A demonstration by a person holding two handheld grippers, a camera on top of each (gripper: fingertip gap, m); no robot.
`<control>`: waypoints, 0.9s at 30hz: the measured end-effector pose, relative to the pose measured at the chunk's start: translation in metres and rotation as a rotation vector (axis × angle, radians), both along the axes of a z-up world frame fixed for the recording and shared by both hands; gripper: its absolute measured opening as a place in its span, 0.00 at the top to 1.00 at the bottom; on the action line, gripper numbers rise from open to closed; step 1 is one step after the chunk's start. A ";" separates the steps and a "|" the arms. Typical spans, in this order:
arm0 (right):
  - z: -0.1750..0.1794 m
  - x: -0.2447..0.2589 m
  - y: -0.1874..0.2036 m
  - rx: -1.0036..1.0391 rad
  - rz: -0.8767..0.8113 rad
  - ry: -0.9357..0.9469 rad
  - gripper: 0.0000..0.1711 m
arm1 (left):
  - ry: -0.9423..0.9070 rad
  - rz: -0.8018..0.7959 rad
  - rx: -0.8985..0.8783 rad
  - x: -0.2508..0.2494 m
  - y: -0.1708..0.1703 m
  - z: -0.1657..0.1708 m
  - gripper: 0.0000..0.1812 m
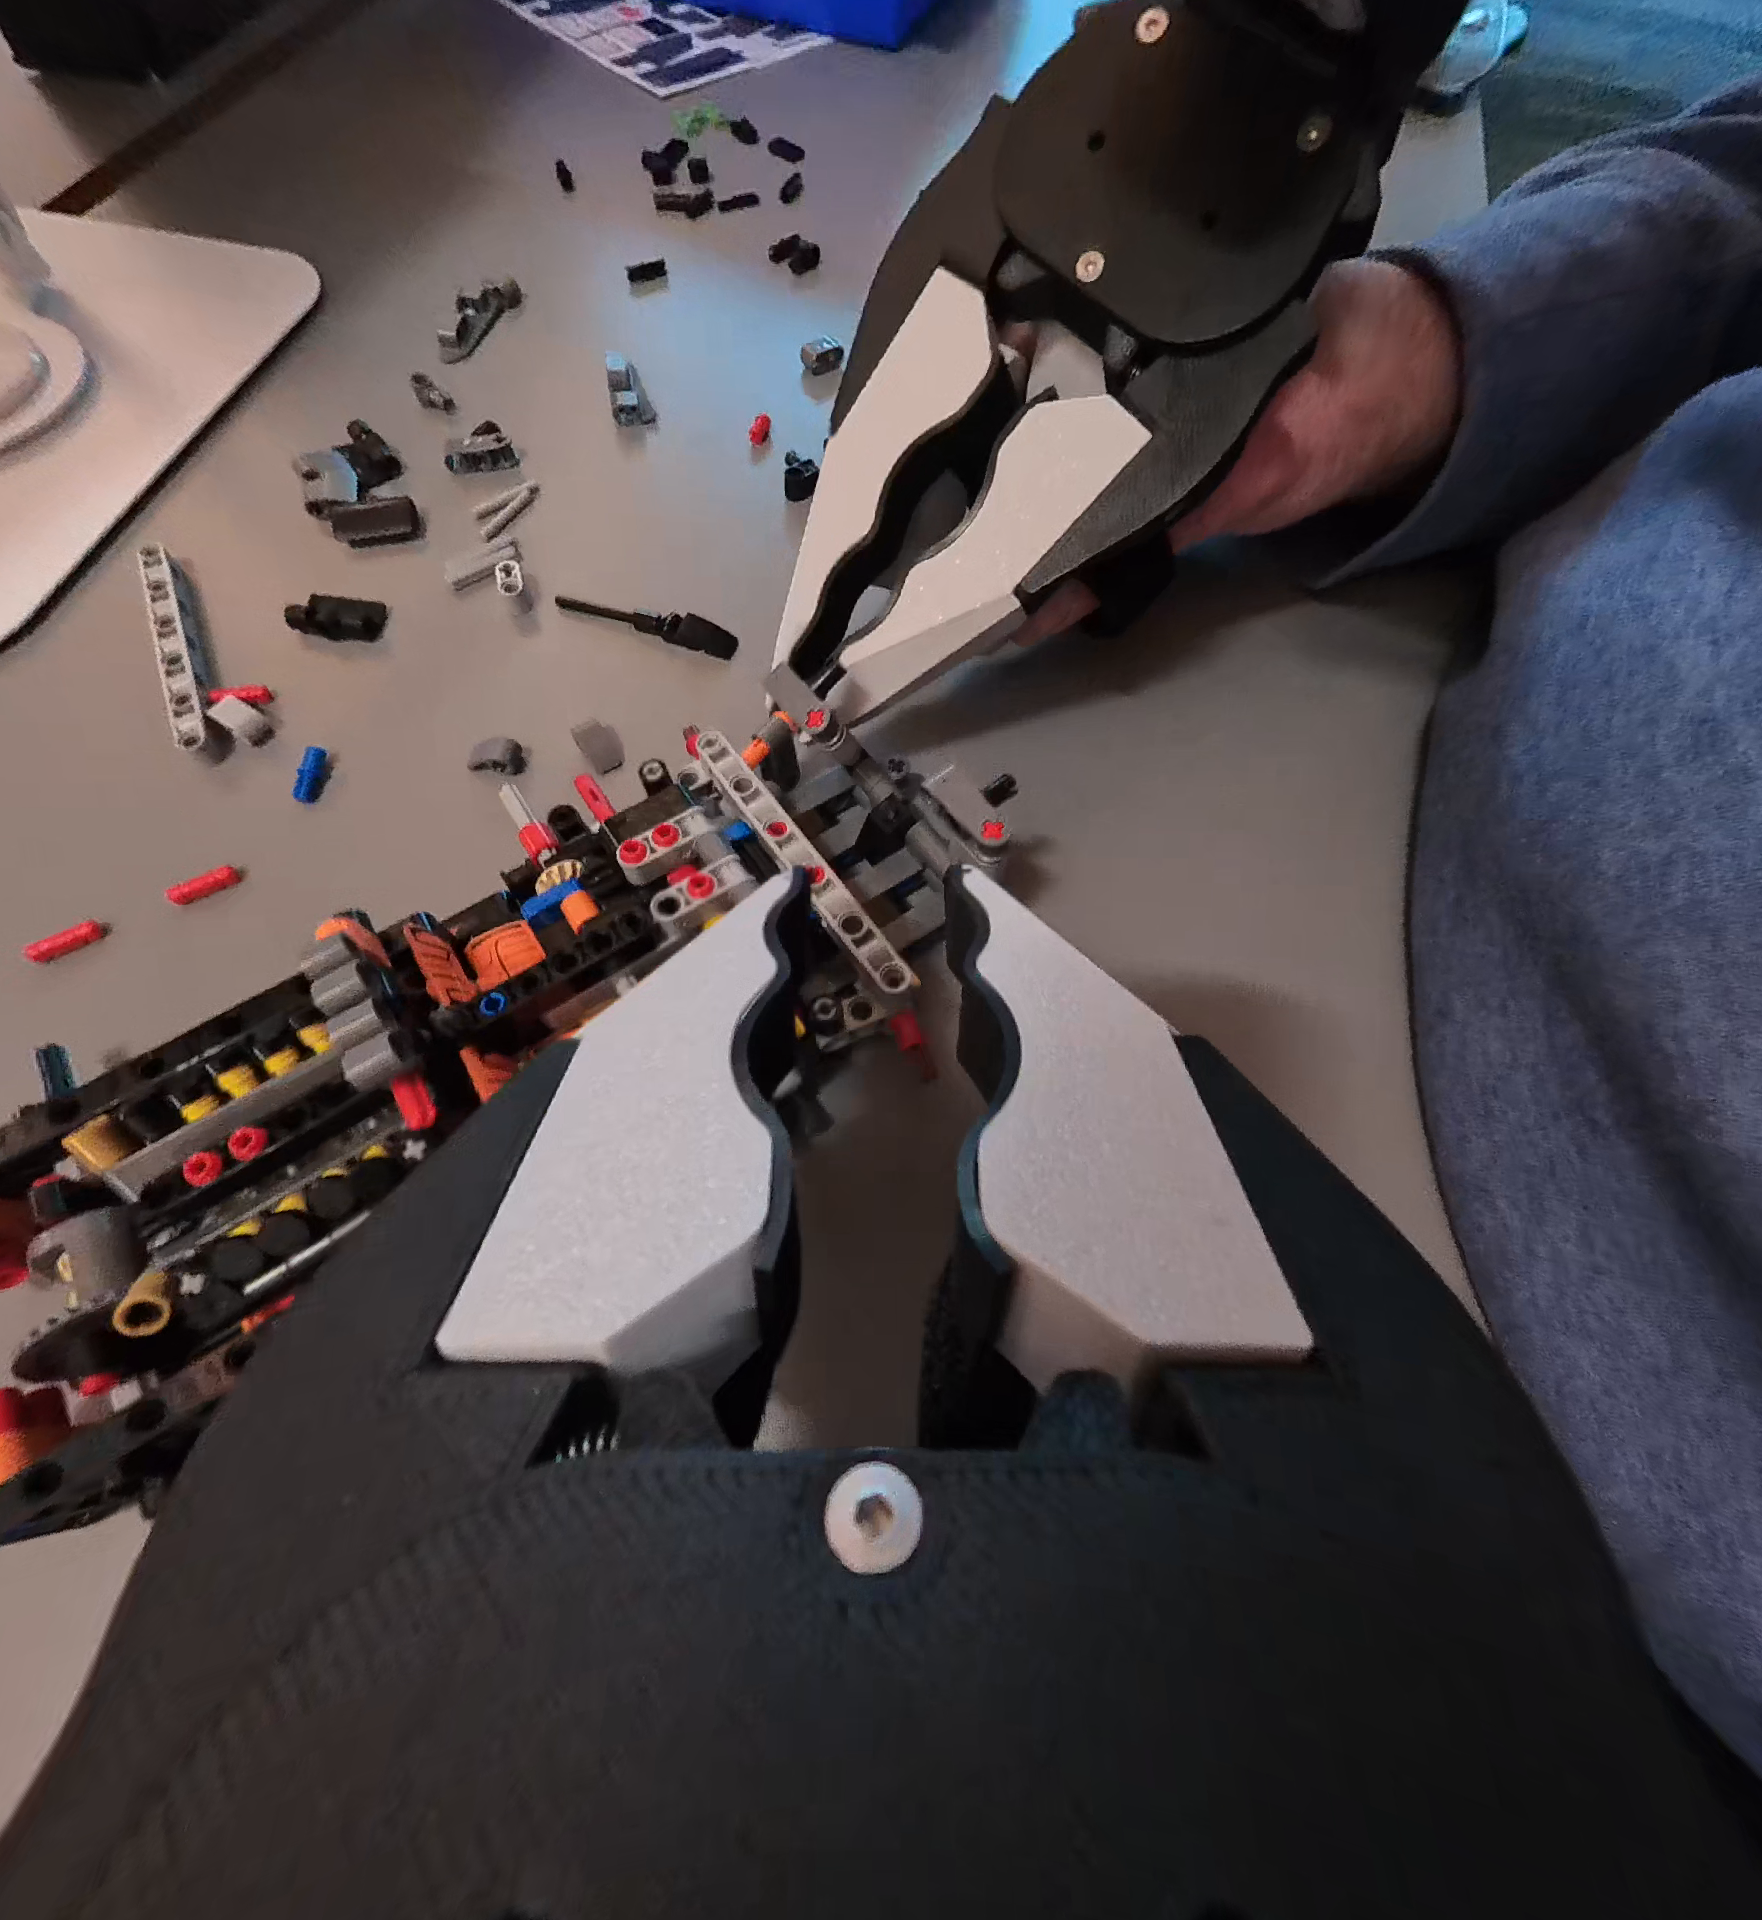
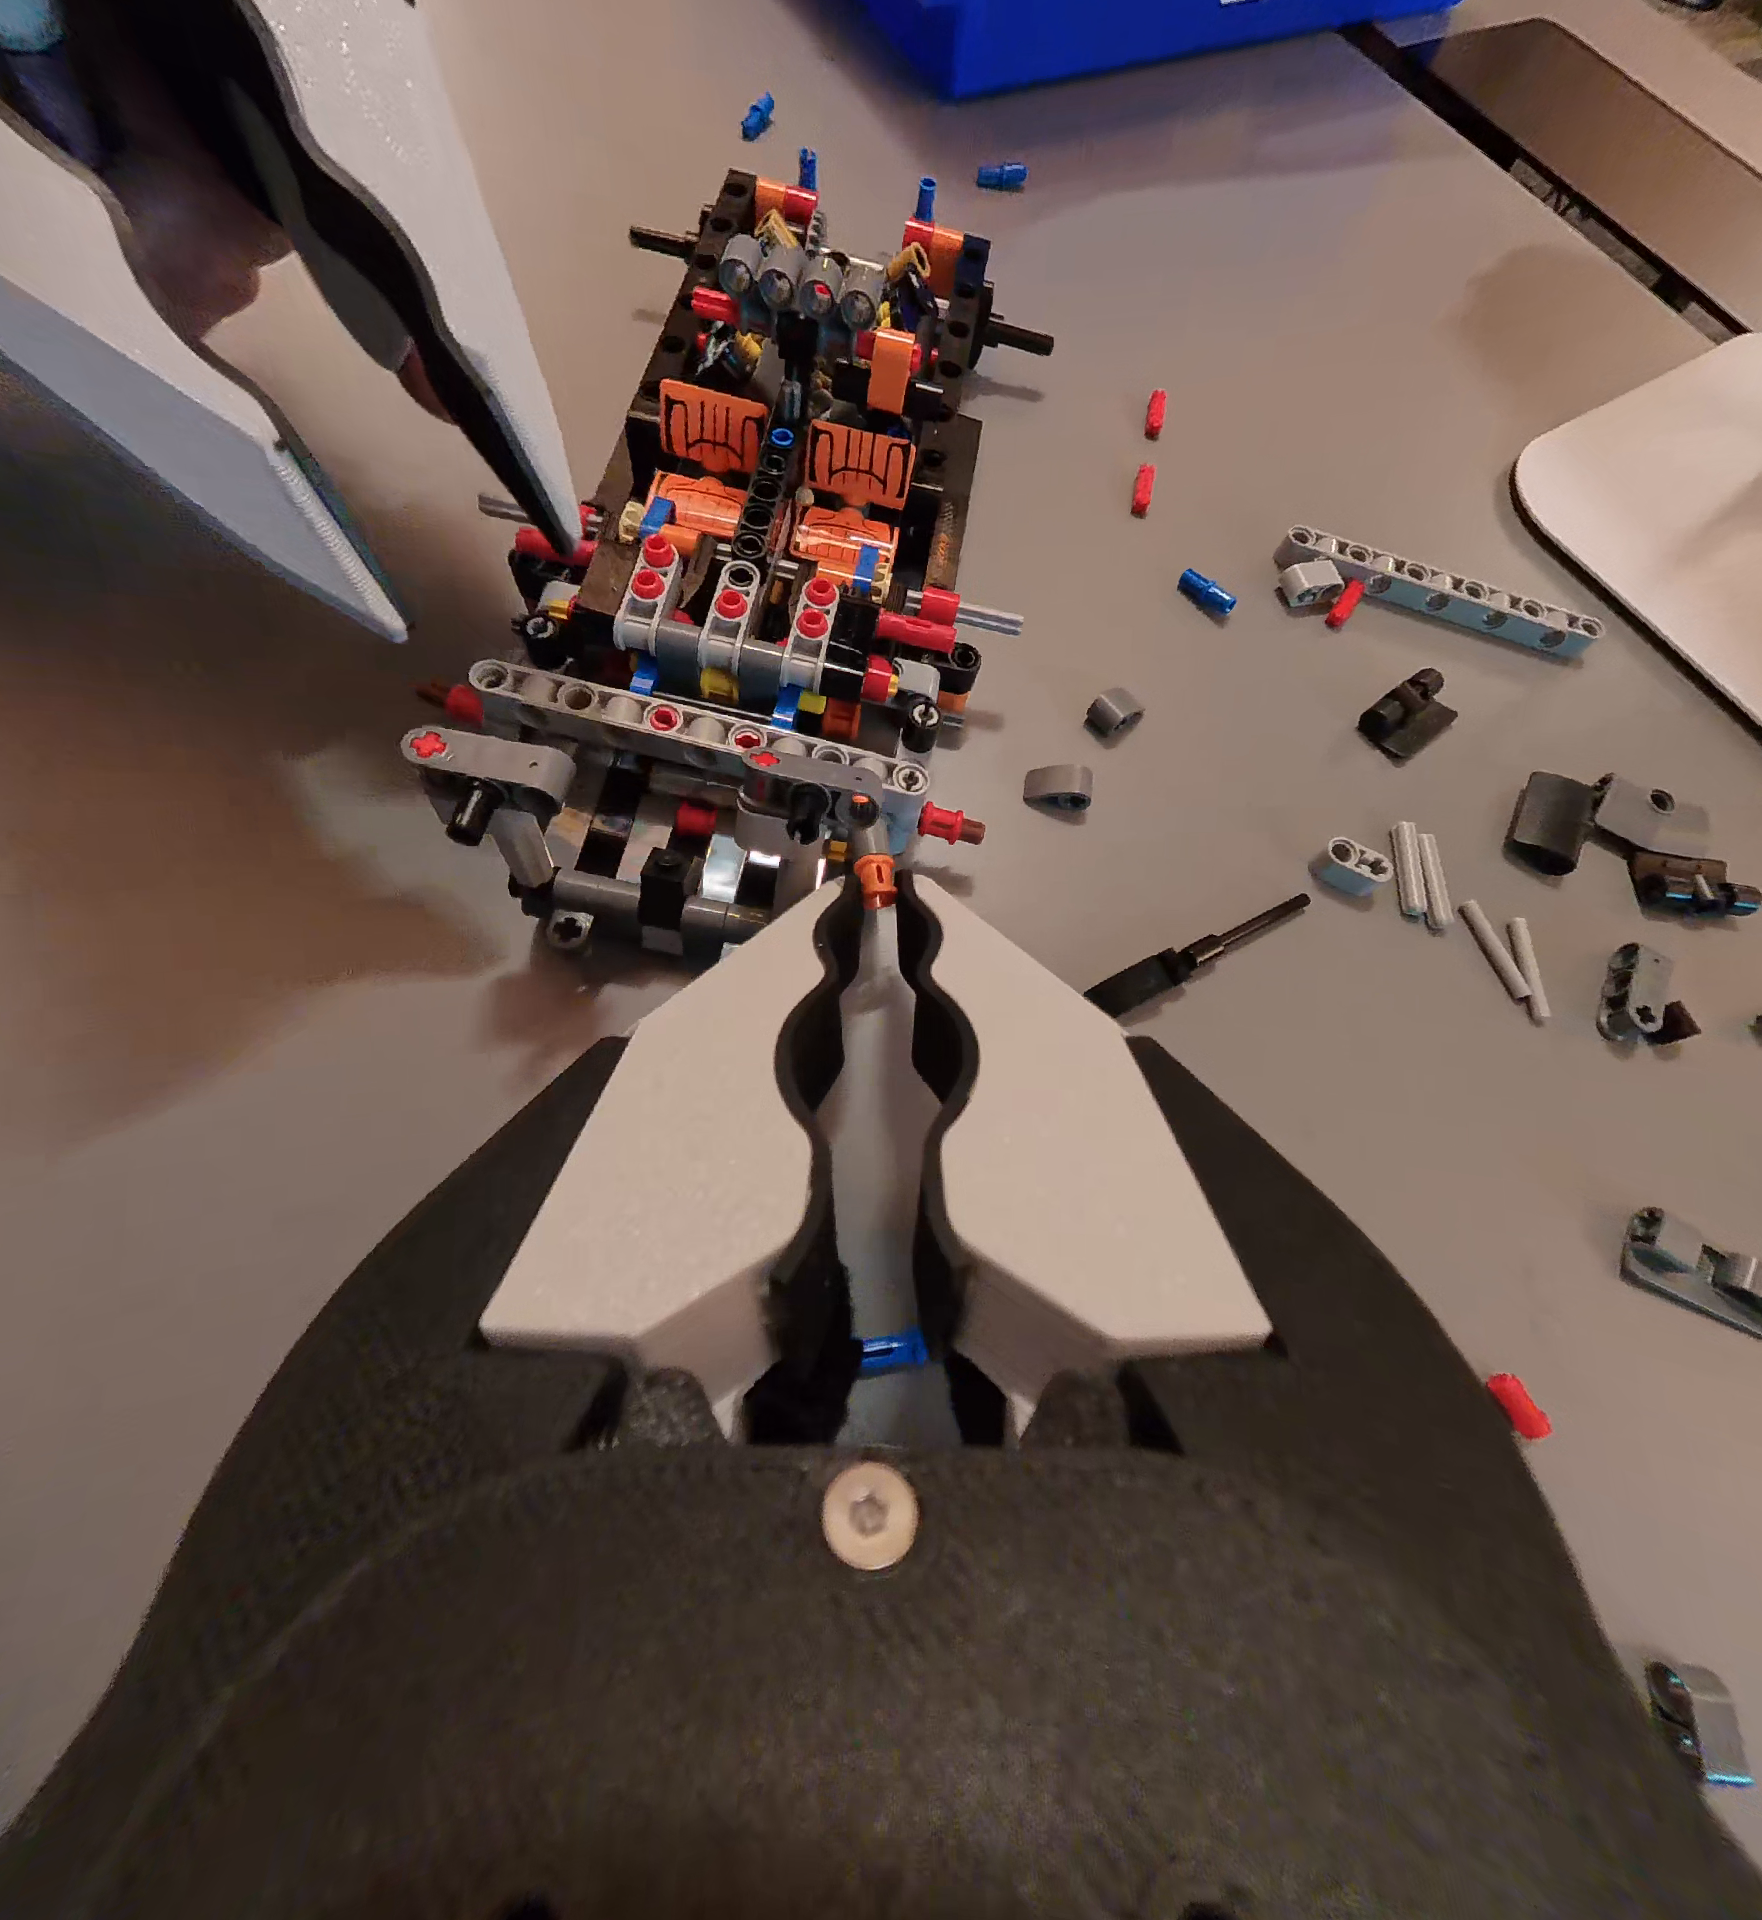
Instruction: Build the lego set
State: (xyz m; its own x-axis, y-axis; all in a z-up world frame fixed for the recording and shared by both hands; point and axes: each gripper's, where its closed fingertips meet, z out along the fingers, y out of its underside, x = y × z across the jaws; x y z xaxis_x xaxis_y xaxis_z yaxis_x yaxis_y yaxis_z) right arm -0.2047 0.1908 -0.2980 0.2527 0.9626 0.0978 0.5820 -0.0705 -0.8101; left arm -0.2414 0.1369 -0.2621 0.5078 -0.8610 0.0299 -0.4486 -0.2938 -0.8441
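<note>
Steadying the lego chassis [image 2: 752, 561] from its left flank, with the left gripper [image 1: 872, 883] spread wide, one fingertip pressing by a red pin and nothing pinched between. Sitting mid-table on the grey table [image 2: 181, 935], nose toward the right camera. Moving rightward: clamping a long grey piece [image 2: 872, 1122] with a blue pin and an orange tip in the right gripper [image 2: 872, 899], closed narrowly on it, and nosing that tip against the front cross beam [image 2: 669, 717]. Judging it best done by lining up squarely with the hole, pushing straight, bracing against sliding. Leaving loose parts [image 2: 1428, 873] scattered farther right, untouched.
</note>
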 end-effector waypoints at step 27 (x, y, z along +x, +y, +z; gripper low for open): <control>0.013 0.003 0.013 -0.114 0.108 0.051 0.98 | 0.213 0.024 0.055 0.045 0.036 -0.007 0.81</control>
